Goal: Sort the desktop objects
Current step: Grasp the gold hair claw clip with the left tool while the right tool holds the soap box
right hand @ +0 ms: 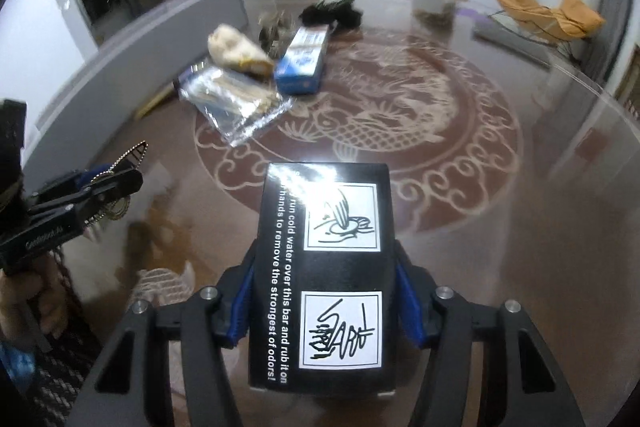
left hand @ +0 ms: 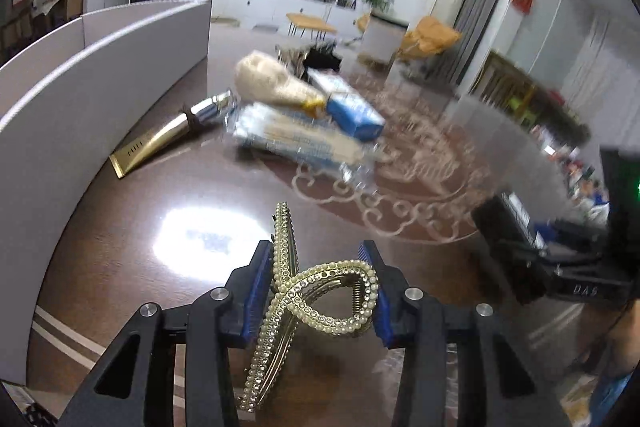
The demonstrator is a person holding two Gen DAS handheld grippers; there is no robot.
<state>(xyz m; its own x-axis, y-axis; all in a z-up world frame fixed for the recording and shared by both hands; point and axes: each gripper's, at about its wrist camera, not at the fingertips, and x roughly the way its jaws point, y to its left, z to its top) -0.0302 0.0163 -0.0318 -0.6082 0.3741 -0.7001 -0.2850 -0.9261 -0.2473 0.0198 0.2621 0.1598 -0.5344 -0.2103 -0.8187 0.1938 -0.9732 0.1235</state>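
My left gripper (left hand: 316, 291) is shut on a gold, pearl-studded hair clip (left hand: 304, 291), held above the dark brown table (left hand: 120, 247). It also shows at the left of the right wrist view (right hand: 116, 187). My right gripper (right hand: 324, 299) is shut on a black box with white printed text and drawings (right hand: 324, 267), held above the table; it shows at the right edge of the left wrist view (left hand: 516, 247). Ahead on the table lie a gold tube (left hand: 160, 139), a clear packet of sticks (left hand: 296, 139), a cream puff brush (left hand: 272, 83) and a blue box (left hand: 352, 111).
A grey partition wall (left hand: 80, 99) curves along the table's left side. A black bristly item (right hand: 332, 13) and a small metallic heap (right hand: 276, 27) lie behind the pile. The tabletop carries a pale dragon medallion (right hand: 400, 131). A living room lies beyond.
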